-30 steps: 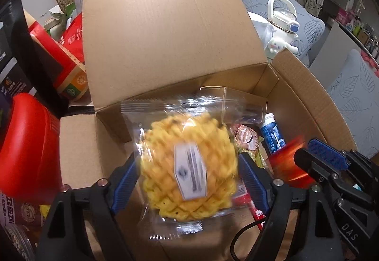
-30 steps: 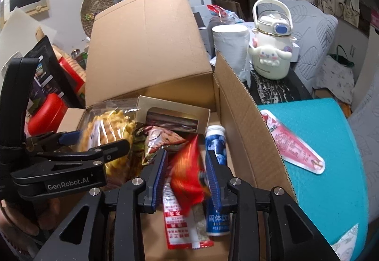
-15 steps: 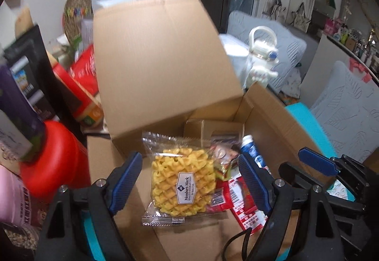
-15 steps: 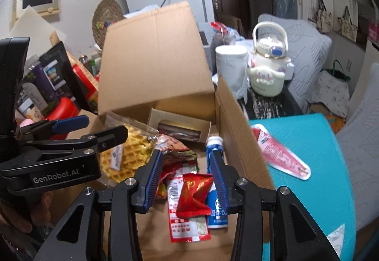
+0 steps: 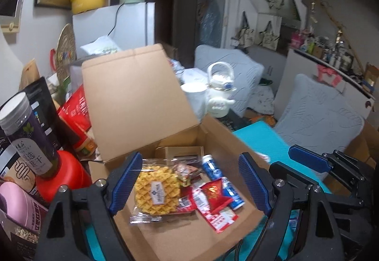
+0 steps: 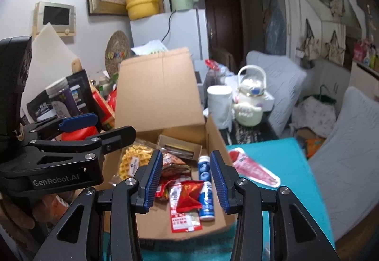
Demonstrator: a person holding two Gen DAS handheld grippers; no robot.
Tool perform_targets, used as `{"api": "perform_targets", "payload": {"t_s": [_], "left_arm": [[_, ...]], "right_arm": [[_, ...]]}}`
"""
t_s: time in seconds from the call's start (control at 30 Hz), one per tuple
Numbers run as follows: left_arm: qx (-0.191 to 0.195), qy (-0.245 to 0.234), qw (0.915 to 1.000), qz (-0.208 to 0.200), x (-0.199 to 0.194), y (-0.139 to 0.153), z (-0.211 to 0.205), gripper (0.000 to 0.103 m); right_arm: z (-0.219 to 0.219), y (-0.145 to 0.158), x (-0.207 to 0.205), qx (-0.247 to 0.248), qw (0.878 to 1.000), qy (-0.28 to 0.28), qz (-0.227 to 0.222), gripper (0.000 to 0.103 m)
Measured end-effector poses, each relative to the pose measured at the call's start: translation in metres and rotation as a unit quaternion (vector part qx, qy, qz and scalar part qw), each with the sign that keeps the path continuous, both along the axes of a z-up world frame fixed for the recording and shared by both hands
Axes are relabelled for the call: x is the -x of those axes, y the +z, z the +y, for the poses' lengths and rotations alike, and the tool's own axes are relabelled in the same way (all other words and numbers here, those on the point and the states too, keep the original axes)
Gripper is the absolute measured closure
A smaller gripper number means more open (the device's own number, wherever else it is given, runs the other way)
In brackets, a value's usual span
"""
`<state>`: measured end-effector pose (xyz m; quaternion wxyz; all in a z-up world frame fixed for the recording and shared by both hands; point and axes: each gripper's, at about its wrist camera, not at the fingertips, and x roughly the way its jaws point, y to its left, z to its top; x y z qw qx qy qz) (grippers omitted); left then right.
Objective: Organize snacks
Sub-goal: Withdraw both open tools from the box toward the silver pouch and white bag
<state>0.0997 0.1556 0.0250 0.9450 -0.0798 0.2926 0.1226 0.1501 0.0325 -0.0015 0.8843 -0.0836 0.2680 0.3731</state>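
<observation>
While both grippers hang empty above the cardboard box (image 5: 220, 133), left gripper (image 5: 189, 187) spread wide, right gripper (image 6: 186, 180) apart, the waffle pack (image 5: 156, 192) and red snack packet (image 6: 189, 193) lie inside; one pink-red packet (image 6: 254, 169) remains on the teal mat's (image 6: 284, 156) left edge.

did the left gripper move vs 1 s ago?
Yes. The left gripper has let go of the yellow waffle packet and pulled up and back from the brown cardboard box, which now looks smaller.
</observation>
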Motion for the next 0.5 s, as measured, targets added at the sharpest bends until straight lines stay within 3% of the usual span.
{"api": "perform_targets", "payload": {"t_s": [0.23, 0.5], "left_arm": [[-0.013, -0.043, 0.9987, -0.023, 0.014, 0.013, -0.030, 0.019], [-0.006, -0.110, 0.9938, -0.019, 0.016, 0.013, -0.063, 0.019]], "right_arm": [[-0.028, 0.014, 0.023, 0.000, 0.999, -0.024, -0.023, 0.062], [-0.064, 0.011, 0.040, 0.000, 0.997, -0.070, -0.020, 0.062]]}}
